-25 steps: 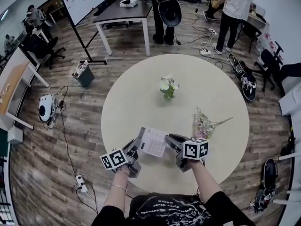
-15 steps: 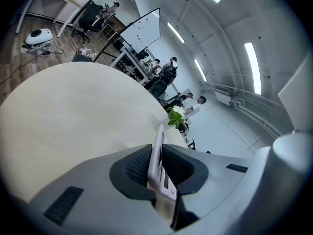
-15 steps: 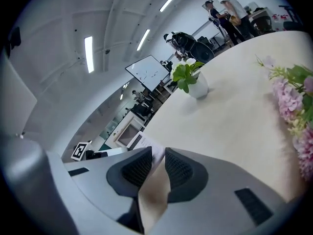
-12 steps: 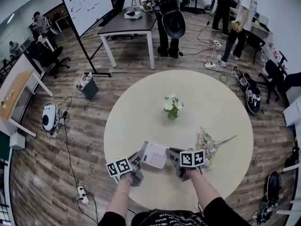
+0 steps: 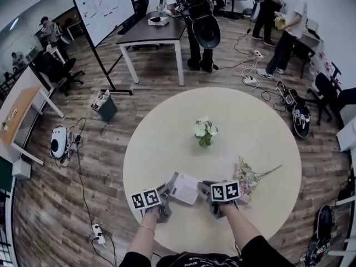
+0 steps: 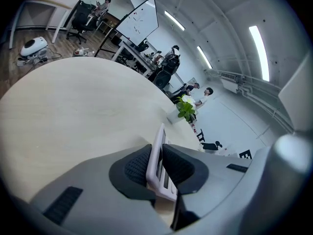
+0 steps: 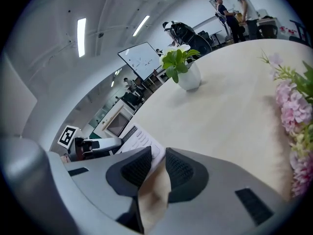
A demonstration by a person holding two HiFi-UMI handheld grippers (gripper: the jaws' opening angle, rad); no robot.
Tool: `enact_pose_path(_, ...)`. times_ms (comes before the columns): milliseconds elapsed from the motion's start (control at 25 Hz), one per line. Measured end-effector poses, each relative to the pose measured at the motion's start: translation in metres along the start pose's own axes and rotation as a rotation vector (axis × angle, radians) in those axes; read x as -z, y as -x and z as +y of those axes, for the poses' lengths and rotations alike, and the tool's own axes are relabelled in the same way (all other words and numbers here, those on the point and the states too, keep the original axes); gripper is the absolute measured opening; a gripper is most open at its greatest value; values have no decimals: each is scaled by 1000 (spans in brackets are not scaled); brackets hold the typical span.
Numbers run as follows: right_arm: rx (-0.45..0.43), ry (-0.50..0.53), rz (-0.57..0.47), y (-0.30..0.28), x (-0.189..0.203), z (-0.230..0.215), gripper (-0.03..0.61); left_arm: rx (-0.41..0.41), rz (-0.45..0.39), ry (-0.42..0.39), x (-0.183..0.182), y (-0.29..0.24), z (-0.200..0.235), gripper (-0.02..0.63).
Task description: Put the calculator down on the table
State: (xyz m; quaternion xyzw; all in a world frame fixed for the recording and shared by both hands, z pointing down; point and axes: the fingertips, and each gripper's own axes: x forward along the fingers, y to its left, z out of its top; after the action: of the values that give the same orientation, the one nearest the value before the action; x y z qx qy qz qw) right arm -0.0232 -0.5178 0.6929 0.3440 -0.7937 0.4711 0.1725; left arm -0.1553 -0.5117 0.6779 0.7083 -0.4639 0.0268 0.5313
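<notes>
The white calculator hangs tilted just above the near part of the round beige table, held between both grippers. My left gripper is shut on its left edge. In the left gripper view the calculator stands edge-on between the pads of that gripper. My right gripper meets the calculator's right side. In the right gripper view the keypad face shows left of the jaws, and its corner is caught at the pad tips of that gripper.
A small white vase of green and white flowers stands mid-table. A pink dried bouquet lies just right of my right gripper. Behind the table are a desk, a whiteboard and people standing.
Both grippers have sunk toward the tabletop with the calculator still between them. The head view has shifted, so the table sits lower in the picture.
</notes>
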Motion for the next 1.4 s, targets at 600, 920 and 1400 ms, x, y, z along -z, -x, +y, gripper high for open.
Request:
enact_pose_path(600,113,94,84,-6,14,-10,112,-76,44,-37,10,-9,8,95)
enact_pose_path(920,84,135,90,-6,18,5,273,-134,29,-23,15,-7,7,315)
enact_pose_path(1400,169,396,-45,45,24,32,339,-166,59,-215,53,28,-23,370)
